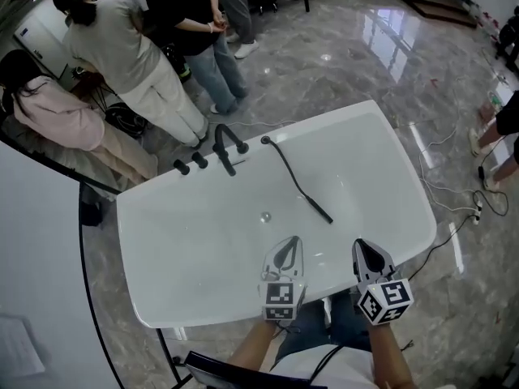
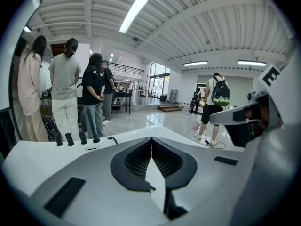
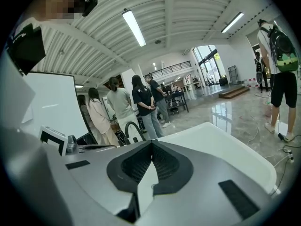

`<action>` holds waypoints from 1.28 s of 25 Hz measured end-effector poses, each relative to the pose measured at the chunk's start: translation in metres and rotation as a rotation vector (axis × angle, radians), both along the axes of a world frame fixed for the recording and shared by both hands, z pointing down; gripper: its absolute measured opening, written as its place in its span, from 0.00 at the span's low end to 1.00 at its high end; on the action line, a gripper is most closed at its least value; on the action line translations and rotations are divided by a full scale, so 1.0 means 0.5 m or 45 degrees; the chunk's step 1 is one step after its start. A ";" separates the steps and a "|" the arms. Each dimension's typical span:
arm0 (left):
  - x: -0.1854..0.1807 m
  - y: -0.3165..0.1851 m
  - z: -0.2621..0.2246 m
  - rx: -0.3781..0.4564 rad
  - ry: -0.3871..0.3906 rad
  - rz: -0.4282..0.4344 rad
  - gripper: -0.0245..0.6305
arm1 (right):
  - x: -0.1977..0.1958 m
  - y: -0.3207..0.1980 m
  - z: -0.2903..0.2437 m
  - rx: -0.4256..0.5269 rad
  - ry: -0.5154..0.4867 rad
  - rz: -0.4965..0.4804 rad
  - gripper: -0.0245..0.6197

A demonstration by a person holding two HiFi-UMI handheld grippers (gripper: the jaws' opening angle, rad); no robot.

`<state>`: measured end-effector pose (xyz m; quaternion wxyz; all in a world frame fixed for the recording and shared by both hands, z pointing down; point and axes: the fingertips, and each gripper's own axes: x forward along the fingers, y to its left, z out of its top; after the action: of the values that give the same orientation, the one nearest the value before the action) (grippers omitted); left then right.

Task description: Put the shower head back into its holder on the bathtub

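Just past bathtub (image 1: 219, 313) rim, left gripper (image 1: 289, 241), right gripper (image 1: 361, 245): jaws together; shower head (image 1: 323, 214) beyond.

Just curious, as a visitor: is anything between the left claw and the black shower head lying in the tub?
No. In the head view only bare white bathtub separates the left gripper from the shower head; the drain sits just aside.
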<state>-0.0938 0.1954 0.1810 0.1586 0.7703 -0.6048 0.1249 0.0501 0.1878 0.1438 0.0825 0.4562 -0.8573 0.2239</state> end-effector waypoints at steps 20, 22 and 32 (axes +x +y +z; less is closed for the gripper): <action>0.249 -0.245 0.479 -0.257 -0.218 0.465 0.04 | 0.247 -0.152 0.317 -0.232 -0.036 -0.053 0.05; 0.275 -0.259 0.538 -0.301 -0.251 0.534 0.04 | 0.271 -0.169 0.353 -0.230 -0.029 -0.044 0.05; 0.285 -0.314 0.683 -0.317 -0.291 0.632 0.14 | 0.254 -0.210 0.497 -0.227 -0.039 -0.077 0.05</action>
<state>0.0486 0.0383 0.5226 0.1473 0.8503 -0.3919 0.3188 0.1771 0.0826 0.3921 0.1164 0.4175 -0.8485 0.3037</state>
